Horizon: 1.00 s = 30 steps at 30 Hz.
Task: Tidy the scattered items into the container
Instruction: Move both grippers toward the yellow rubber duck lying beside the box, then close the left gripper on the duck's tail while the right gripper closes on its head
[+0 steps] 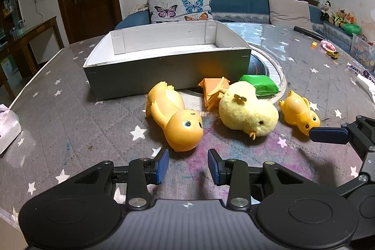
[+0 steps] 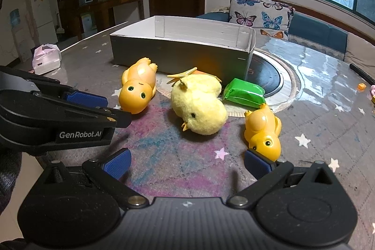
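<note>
Nothing boxed yet: the open white cardboard box [image 1: 164, 62] sits empty on the bench behind the toys. Left claw [image 1: 188, 165], jaws apart, faces the large orange plastic figure [image 1: 174, 118]. Right claw [image 2: 187, 164], spread wide, has one pad touching the small orange plastic figure [image 2: 263, 130]; judged next: centre, close, lift into box.

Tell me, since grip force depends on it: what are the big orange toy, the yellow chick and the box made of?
Big orange toy: probably glossy plastic or vinyl; it shows highlights. Yellow chick: fuzzy plush. Box: likely cardboard, with thin folded walls.
</note>
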Tool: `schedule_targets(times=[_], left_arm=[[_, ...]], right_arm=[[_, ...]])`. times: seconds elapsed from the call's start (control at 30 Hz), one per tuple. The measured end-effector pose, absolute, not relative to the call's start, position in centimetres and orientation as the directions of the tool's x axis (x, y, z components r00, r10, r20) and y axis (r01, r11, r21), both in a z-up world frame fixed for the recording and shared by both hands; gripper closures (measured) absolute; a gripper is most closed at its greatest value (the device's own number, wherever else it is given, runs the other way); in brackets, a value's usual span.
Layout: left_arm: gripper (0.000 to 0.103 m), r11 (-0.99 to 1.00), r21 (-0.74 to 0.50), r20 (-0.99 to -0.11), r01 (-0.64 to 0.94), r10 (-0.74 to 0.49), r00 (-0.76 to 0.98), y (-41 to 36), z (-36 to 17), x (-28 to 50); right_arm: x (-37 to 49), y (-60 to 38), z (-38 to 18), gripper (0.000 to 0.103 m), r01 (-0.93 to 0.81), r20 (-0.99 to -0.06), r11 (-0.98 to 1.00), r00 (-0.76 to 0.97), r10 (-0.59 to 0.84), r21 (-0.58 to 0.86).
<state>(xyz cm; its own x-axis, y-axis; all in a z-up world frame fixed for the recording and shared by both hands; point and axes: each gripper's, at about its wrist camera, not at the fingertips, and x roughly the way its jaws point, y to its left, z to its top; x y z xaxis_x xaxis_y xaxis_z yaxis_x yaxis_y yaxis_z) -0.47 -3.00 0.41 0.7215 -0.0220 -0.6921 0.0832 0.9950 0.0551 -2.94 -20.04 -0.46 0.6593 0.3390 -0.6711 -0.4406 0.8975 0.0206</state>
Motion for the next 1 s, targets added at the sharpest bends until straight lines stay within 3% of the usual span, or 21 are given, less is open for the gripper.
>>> schedule_targets(times=[1.0], left_arm=[[0.064, 0.996, -0.008, -0.669, 0.086, -0.069, 0.74, -0.3, 2.1, 0.6]], right_arm=[[-1.9, -18.7, 0.2, 0.0, -0.506, -0.648, 0.862, 0.644, 0.406, 0.036]])
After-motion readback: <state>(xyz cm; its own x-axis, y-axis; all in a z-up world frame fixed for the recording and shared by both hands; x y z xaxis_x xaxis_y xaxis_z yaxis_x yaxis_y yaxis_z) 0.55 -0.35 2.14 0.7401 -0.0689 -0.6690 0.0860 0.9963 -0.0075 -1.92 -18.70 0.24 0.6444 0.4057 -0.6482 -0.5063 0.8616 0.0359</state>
